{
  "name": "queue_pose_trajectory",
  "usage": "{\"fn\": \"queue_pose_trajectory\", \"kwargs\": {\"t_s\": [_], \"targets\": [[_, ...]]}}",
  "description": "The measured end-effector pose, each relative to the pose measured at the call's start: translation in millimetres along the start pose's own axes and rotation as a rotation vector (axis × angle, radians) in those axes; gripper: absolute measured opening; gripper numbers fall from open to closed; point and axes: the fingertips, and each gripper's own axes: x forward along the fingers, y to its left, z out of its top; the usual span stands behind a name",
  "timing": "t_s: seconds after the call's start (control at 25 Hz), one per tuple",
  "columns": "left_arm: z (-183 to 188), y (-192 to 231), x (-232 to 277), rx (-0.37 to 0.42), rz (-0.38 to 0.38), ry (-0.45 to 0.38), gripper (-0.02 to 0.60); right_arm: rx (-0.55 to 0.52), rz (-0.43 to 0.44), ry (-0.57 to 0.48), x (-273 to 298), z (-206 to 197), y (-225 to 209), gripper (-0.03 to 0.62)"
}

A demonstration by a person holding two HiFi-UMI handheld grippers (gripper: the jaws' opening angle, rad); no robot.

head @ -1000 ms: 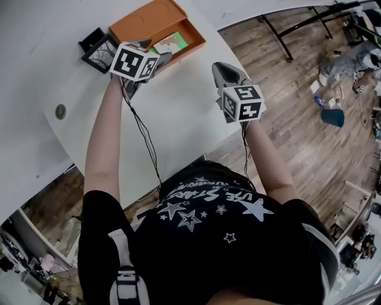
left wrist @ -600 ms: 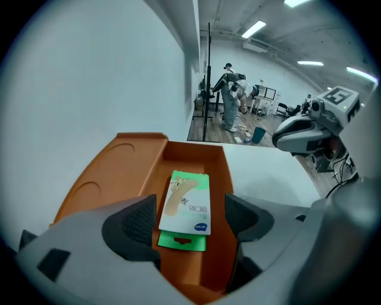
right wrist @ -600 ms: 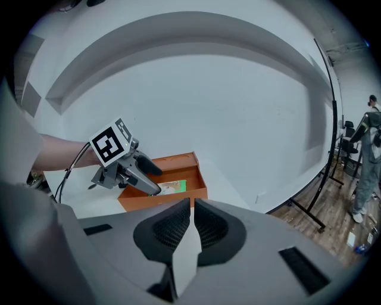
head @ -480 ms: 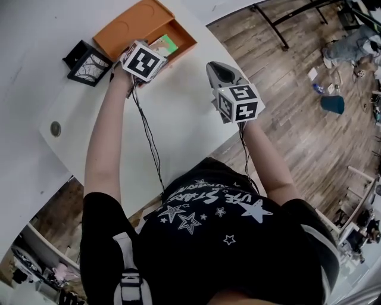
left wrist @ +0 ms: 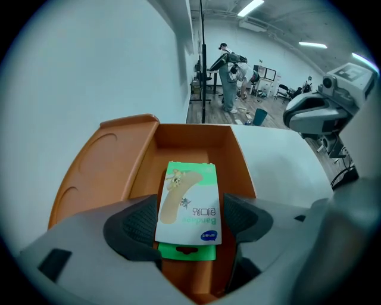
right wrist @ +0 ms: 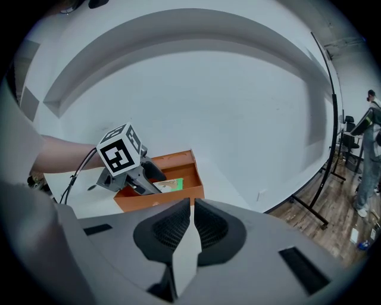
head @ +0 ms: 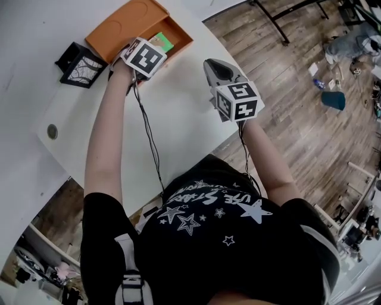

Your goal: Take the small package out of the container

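The orange container [head: 132, 18] stands open on the white table [head: 178, 119], toward its far side. Inside lies the small package [left wrist: 189, 199], a flat green and white plaster pack, also visible as a green patch [head: 161, 42] in the head view. My left gripper [left wrist: 189, 225] reaches into the container, open wide, with its pads [left wrist: 132, 229] on either side of the package's near end and not pressing on it. In the head view the marker cube hides the jaws of the left gripper [head: 138, 52]. My right gripper [right wrist: 191, 209] hovers over the table to the right, shut and empty, seen from above [head: 214, 65].
A black wire-frame box [head: 76, 58] sits left of the container. A round grommet [head: 52, 131] is set in the table near its left edge. The rounded table edge runs close to the right gripper, with wood floor and a black stand [head: 280, 24] beyond. People [left wrist: 229, 74] stand far off.
My left gripper has moved forward from in front of the container to reach into it over the package. The right gripper has barely moved.
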Motion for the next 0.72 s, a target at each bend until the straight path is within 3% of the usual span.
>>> {"fn": "queue_pose_trajectory", "kwargs": {"t_s": [0.2, 0.72], "targets": [[0.1, -0.8, 9.1, -0.031, 0.011, 0.026, 0.368, 0.014, 0.007, -0.003, -1.8, -2.8, -2.4, 0.054], [-3.9, 1.0, 5.2, -0.045, 0.012, -0.014, 0.356, 0.021, 0.004, -0.017, -8.6, -1.8, -5.0, 0.054]]}}
